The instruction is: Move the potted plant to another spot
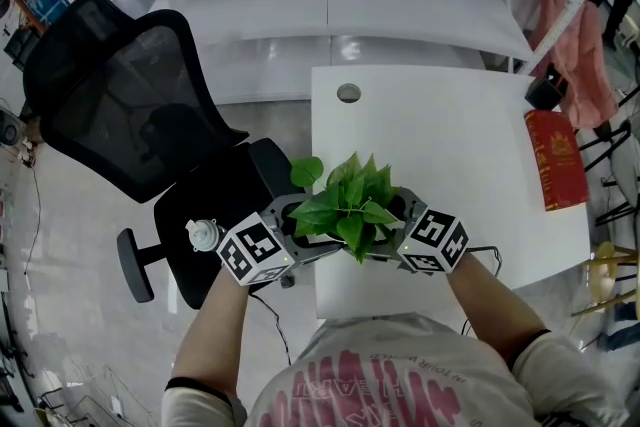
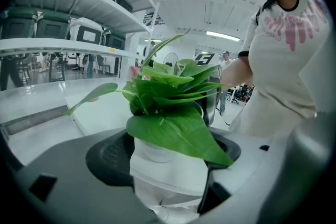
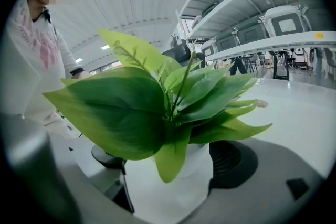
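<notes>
The left gripper (image 1: 300, 223) and right gripper (image 1: 395, 220) each have their fingers (image 2: 107, 157) clamped on the white pot (image 2: 165, 165) from opposite sides, likely to share the load and keep the plant (image 1: 350, 203) upright at the desk's (image 1: 450, 145) near-left corner.

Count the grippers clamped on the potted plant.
2. The left gripper clamps the potted plant by its white pot from the person's left. The right gripper clamps the pot from the opposite side, near the white table's left front corner. No other gripper shows.
</notes>
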